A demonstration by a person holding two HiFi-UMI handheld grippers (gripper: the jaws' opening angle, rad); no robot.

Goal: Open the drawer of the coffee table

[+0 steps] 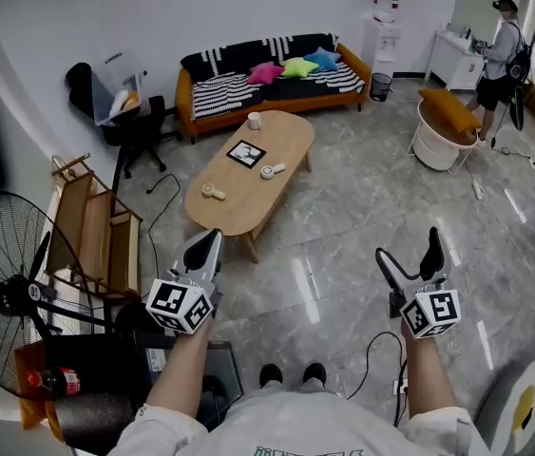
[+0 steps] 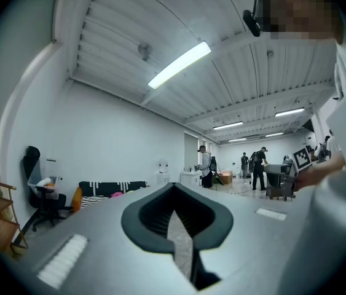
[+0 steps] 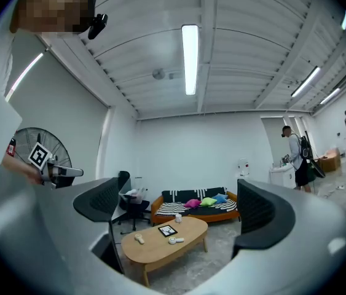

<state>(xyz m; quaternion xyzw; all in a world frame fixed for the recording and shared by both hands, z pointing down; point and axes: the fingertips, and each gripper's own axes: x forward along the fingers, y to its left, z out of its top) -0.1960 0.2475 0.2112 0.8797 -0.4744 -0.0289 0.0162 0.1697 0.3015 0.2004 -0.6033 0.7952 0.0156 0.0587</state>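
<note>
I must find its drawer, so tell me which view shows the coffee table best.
The head view: the table lies whole, seen from above, nothing before it. The right gripper view shows the table smaller and from the side, between the jaws. The left gripper view shows none of it.

The coffee table [image 1: 291, 139] is a long oval of pale wood on short legs. It stands upright on the glossy floor [image 1: 362, 217], just before the striped sofa [image 1: 229, 91]. Its drawer cannot be made out.

One coffee table [image 1: 240, 200], one sofa [image 1: 218, 93], three cushions [image 1: 297, 66], one standing fan [image 1: 3, 291], one office chair [image 1: 140, 127].
</note>
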